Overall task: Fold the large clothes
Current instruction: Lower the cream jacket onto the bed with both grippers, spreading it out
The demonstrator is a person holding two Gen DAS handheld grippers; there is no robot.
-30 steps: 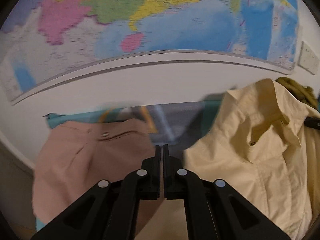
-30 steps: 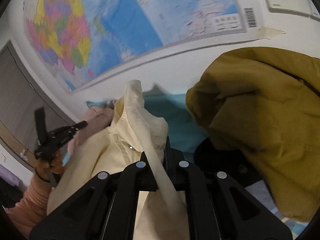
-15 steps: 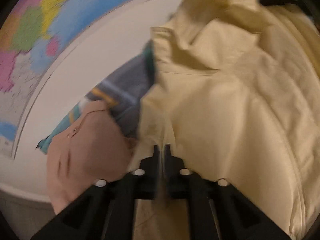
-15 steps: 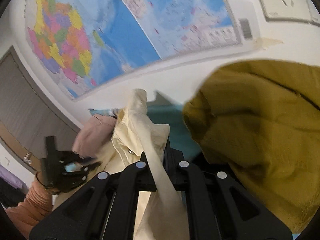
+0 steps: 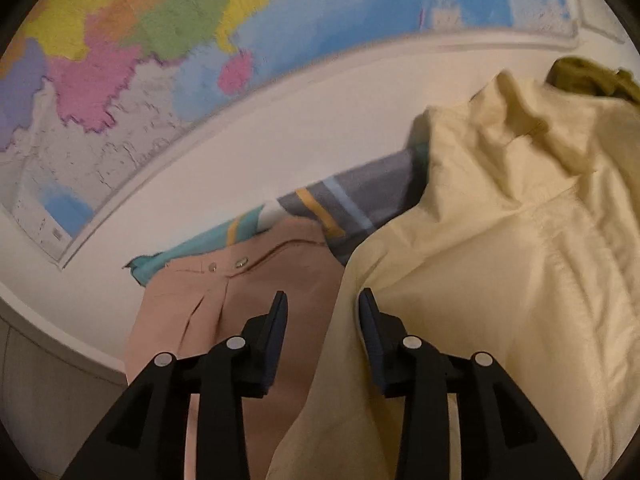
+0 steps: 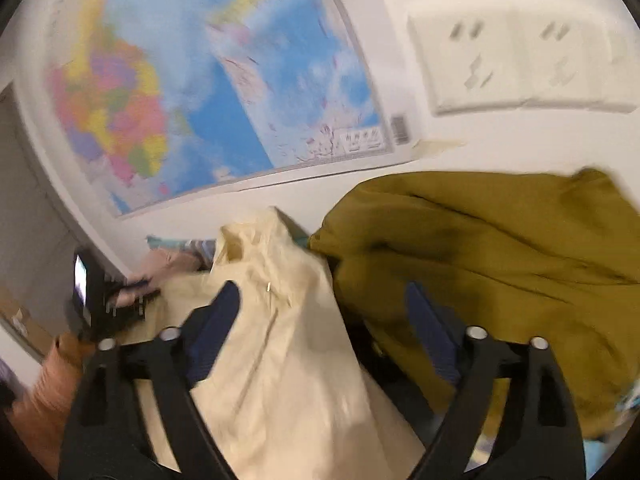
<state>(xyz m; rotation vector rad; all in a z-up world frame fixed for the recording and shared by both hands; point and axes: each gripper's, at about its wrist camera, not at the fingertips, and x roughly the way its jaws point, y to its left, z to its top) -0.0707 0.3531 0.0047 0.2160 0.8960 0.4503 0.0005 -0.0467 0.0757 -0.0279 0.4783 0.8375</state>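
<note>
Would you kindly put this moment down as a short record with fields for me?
garment in work: cream shirt, crumpled on the bed
left tongs: just opened, shirt edge between the jaws, not pinched
right tongs: just opened wide, shirt lying loose between the jaws
beside it: pink trousers on one side, mustard jacket on the other
wall: map, sockets

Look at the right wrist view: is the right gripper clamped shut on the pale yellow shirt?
No: the right gripper stands wide open, the pale yellow shirt lying loose between.
</note>
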